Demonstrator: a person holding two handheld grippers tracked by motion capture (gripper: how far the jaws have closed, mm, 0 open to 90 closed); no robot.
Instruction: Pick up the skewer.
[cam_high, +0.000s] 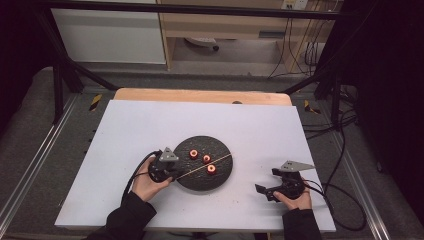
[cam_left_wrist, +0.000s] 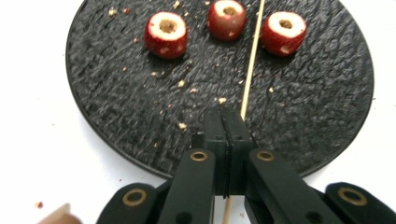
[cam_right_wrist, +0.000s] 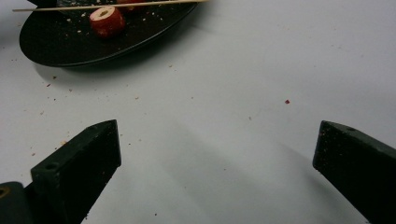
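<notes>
Black plate | left gripper clamps skewer | no writing

The skewer runs off the left gripper view's top edge.

The right gripper has its jaws spread wide over the white table. Far left, a black plate holds a red fruit and a skewer.
</notes>
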